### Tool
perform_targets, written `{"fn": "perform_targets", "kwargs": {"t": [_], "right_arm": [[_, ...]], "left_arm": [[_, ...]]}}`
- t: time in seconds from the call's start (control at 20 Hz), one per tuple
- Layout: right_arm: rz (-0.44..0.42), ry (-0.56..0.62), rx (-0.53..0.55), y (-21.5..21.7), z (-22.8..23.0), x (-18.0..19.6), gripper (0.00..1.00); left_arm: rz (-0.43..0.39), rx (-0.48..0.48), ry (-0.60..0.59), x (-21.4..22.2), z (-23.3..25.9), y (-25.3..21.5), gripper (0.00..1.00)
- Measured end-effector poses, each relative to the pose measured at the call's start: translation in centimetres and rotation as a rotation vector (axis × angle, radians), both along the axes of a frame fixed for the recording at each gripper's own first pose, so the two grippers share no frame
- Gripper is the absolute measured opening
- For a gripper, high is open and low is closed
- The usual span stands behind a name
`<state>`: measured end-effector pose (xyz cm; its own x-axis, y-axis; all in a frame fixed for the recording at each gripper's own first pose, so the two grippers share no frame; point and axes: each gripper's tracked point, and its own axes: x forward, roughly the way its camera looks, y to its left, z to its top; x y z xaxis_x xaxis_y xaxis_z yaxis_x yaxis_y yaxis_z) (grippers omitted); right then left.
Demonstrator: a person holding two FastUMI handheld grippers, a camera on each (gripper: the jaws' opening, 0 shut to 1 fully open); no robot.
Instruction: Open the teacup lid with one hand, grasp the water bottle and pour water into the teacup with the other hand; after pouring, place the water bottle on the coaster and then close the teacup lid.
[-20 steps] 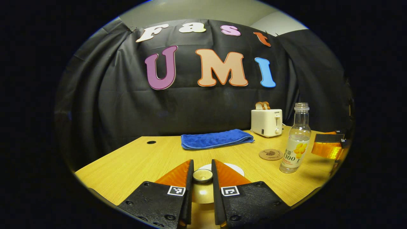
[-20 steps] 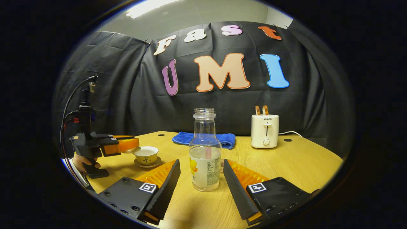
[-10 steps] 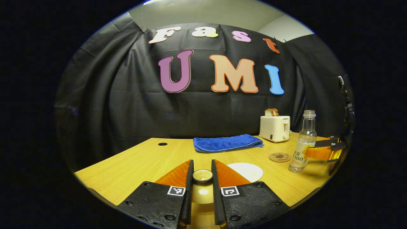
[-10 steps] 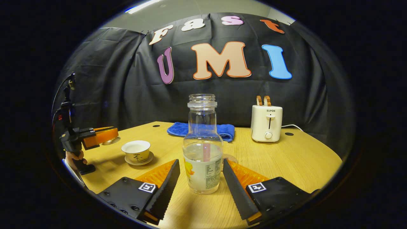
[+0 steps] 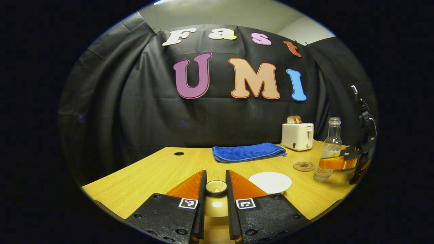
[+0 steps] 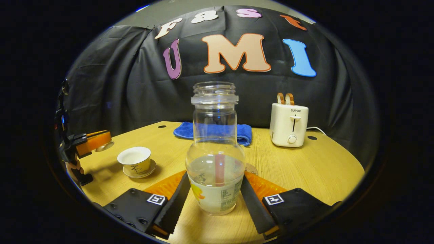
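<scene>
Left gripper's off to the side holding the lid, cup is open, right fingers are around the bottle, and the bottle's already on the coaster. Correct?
Not quite: the bottle stands on the bare table, beside the coaster, as the left gripper view shows. The rest holds: the left gripper holds the lid away from the open cup, right gripper fingers around the bottle.

The brand "SUPOR" stands on the front of the cream-white plastic two-slot toaster [image 6: 289,125], at two o'clock from the clear glass water bottle [image 6: 215,159].

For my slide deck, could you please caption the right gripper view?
Right gripper closing its fingers around the open water bottle; uncovered teacup waits left.
</scene>
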<state>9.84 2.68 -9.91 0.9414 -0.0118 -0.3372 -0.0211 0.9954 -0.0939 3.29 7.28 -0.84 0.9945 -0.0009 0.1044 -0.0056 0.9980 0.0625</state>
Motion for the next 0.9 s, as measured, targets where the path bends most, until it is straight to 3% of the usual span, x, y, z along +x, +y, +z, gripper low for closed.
{"fn": "perform_targets", "kwargs": {"t": [0.05,0.15,0.25,0.55,0.65,0.9], "right_arm": [[-0.001,0.008,-0.001,-0.1,-0.2,0.1,0.86],[-0.011,0.010,-0.005,-0.2,-0.1,0.4,0.93],[-0.011,0.011,-0.005,-0.3,-0.1,0.2,0.82],[0.026,0.027,-0.069,0.5,0.2,0.9,0.82],[0.041,0.013,-0.128,1.0,1.6,1.6,0.82],[0.073,-0.056,-0.400,2.3,5.8,3.1,0.82]], "left_arm": [[0.001,-0.001,0.001,0.1,-0.1,0.1,0.26],[0.004,-0.001,0.001,0.1,-0.1,0.4,0.26],[0.007,-0.001,0.000,0.0,0.0,0.6,0.26],[0.036,-0.003,0.000,0.0,0.1,1.4,0.26],[0.036,-0.003,-0.002,0.0,0.1,1.5,0.26],[0.042,-0.004,-0.001,-0.1,0.1,1.6,0.26]]}}
